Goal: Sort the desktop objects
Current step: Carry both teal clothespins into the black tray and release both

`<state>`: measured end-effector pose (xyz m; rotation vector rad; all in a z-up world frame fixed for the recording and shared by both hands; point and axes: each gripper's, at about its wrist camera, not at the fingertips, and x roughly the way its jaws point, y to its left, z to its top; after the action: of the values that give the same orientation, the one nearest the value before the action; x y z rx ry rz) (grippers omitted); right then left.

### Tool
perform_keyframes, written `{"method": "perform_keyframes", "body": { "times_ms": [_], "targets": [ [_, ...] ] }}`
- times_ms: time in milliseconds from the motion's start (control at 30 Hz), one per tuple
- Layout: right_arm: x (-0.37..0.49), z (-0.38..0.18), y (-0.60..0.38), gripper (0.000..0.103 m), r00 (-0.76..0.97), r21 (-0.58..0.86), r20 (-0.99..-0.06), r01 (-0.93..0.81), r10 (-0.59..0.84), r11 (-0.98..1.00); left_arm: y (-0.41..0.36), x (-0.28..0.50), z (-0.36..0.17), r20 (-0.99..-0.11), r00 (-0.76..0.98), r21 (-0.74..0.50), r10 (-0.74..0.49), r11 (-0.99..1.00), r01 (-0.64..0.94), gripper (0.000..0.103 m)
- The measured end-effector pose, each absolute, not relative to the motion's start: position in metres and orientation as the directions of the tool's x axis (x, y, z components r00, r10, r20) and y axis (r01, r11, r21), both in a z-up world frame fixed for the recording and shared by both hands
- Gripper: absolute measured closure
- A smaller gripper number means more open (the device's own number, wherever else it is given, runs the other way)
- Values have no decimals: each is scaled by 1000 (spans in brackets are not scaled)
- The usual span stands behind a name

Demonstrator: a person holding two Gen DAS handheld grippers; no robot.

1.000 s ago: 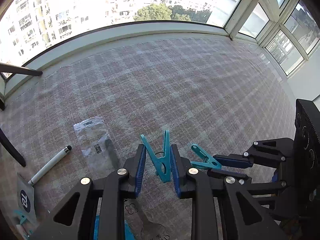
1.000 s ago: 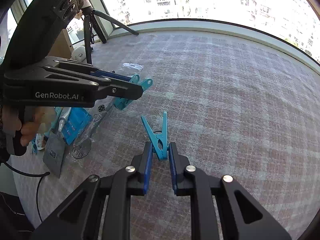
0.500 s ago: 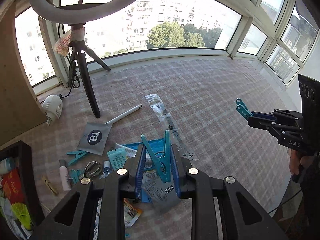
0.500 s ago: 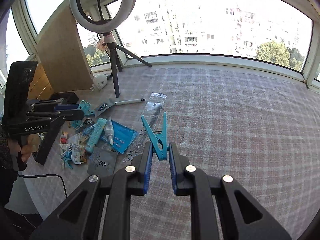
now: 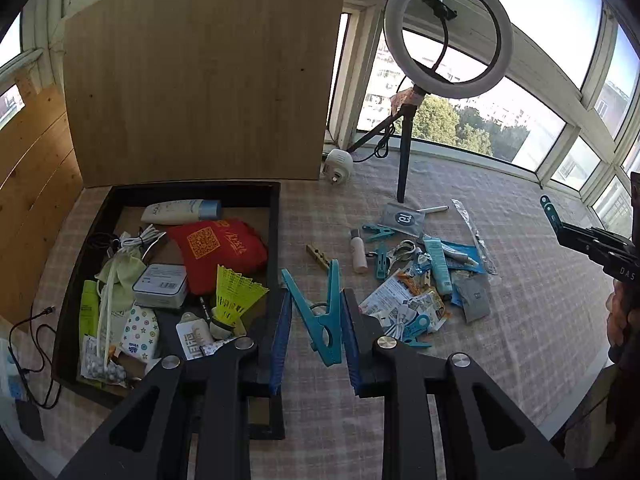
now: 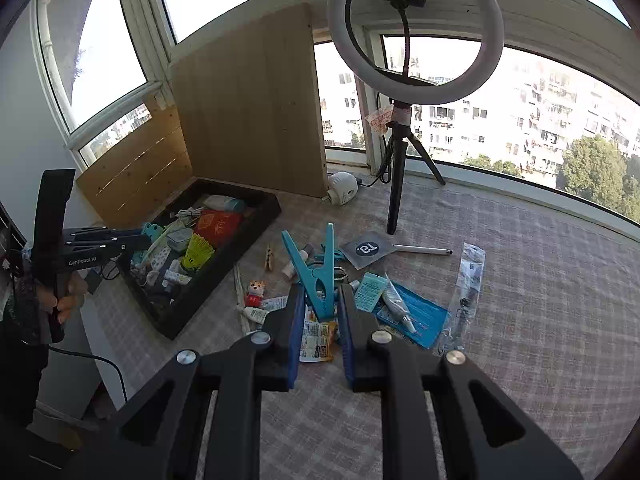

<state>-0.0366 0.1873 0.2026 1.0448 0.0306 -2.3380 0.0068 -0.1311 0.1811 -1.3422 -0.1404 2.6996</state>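
Tongs on the left (image 5: 316, 332) grip a teal clothespin (image 5: 320, 320) above the bench beside the black tray (image 5: 276, 216) near the bench's left edge. Right view: right tongs (image 6: 320, 316) clamp another teal clothespin (image 6: 318, 280) over clutter mid-bench.

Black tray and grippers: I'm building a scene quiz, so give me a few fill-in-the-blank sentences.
1. Each gripper is shut on a teal ____.
2. The yellow shuttlecock lies inside the black ____.
3. The ring light stands on a ____.
4. The fabric pouch in the tray is ____ in colour.

Missing words: clothespin; tray; tripod; red
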Motion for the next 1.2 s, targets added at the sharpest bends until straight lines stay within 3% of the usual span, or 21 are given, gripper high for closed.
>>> {"method": "perform_keyframes", "body": {
  "times_ms": [167, 367, 867, 900, 933, 1000, 1200],
  "targets": [
    [-45, 205, 99, 87, -488, 195, -694, 579, -529, -791, -208, 7, 185, -785, -617, -82, 55, -997, 15, 80],
    [-75, 195, 0, 87, -460, 180, -712, 611, -531, -771, -276, -27, 177, -790, -612, -79, 32, -996, 50, 80],
    [-150, 170, -135, 86, -420, 155, -737, 658, -530, -737, -335, -125, 148, -791, -612, -78, 18, -994, 72, 79],
    [-154, 169, -138, 83, -422, 153, -734, 659, -531, -736, -339, -128, 145, -795, -607, -71, 1, -993, 92, 73],
    [-158, 168, -139, 63, -420, 154, -741, 653, -523, -742, -342, -130, 144, -798, -603, -81, 2, -991, 104, 59],
    [-163, 167, -138, 40, -410, 179, -745, 637, -526, -750, -347, -130, 142, -795, -607, -96, 4, -988, 119, 56],
    [-164, 170, -123, 40, -435, 176, -741, 610, -513, -772, -353, -122, 142, -794, -608, -97, 1, -987, 125, 56]
  ]
}}
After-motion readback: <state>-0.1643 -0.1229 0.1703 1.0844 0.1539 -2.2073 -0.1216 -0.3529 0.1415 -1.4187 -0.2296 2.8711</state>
